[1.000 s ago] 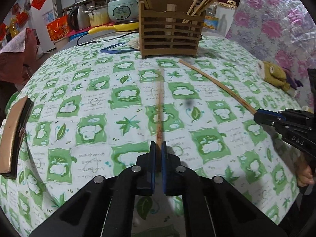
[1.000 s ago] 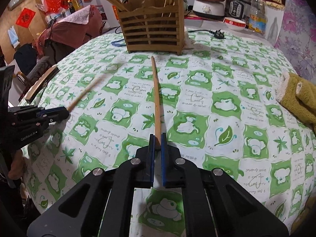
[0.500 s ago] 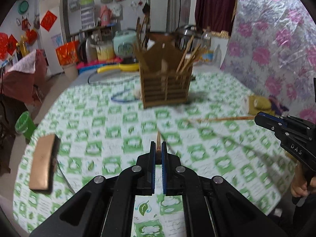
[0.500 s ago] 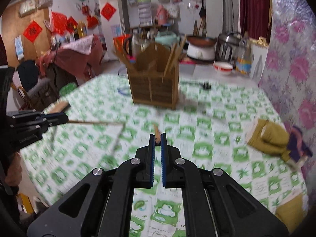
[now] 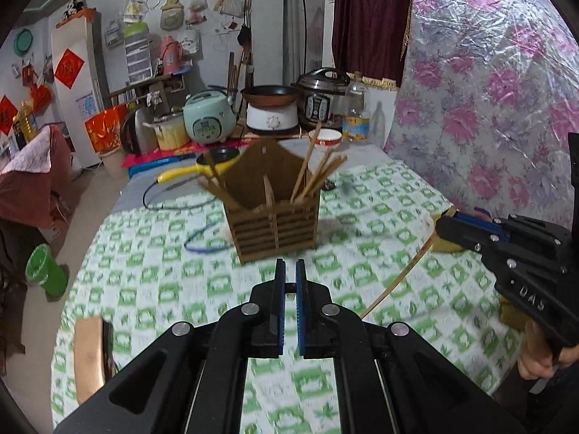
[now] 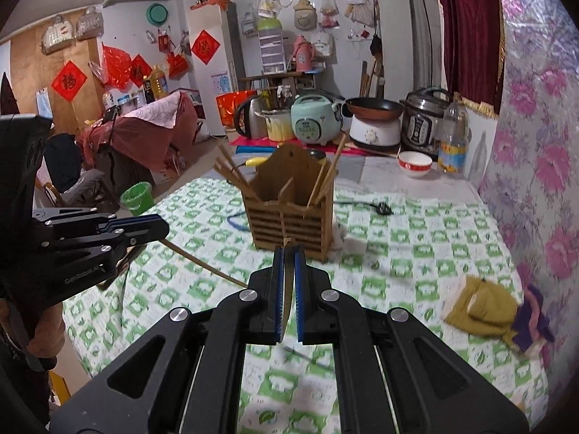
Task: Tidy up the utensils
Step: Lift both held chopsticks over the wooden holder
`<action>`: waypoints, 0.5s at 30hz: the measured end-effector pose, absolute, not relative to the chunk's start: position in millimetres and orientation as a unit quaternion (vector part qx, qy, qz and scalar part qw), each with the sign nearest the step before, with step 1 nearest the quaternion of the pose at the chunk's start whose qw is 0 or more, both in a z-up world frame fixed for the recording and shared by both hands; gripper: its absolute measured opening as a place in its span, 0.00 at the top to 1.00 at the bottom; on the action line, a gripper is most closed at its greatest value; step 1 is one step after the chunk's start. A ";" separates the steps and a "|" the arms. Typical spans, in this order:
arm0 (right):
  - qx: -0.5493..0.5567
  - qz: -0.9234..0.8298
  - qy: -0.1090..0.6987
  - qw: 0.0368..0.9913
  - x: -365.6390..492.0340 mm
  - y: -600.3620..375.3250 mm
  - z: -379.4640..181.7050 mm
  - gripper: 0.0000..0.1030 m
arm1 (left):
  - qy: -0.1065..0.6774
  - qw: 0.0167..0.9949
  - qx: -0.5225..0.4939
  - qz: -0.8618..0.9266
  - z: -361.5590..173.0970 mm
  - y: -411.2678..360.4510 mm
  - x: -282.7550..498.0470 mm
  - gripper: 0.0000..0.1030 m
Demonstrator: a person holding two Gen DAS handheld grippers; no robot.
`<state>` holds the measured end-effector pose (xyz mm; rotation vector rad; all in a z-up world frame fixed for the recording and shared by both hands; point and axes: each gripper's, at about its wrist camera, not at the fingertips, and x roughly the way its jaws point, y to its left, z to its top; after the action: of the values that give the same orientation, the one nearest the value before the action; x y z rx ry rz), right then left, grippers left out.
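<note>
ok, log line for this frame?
left gripper: shut on chopstick | right gripper: shut on second chopstick | holder: ahead, upright

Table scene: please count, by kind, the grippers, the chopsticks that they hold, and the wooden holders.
Grippers: 2, the left gripper and the right gripper
Held chopsticks: 2, the left gripper's chopstick and the right gripper's chopstick
Wooden holder: 1
Total: 5

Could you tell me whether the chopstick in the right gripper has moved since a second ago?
Yes. The chopstick then lay on the tablecloth; now the right gripper holds it above the cloth, hanging downward.
</note>
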<state>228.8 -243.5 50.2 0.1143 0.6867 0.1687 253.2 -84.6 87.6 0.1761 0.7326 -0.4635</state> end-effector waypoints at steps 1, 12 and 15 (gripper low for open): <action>0.056 0.083 0.333 0.938 232.5 -244.1 54.2 0.94 | 0.351 0.905 0.086 -0.224 95.2 -87.4 259.4 0.95; 0.067 0.043 0.213 0.974 308.9 -252.1 141.7 0.94 | 0.292 0.935 0.074 -0.187 167.8 -98.9 334.4 0.95; 0.061 0.034 0.205 0.976 332.0 -247.5 135.5 0.94 | 0.296 0.936 0.072 -0.177 155.4 -103.0 357.6 0.94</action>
<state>332.0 -247.5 135.5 0.1221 0.4141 0.0683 357.6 -103.0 155.4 0.1477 0.6047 -0.3609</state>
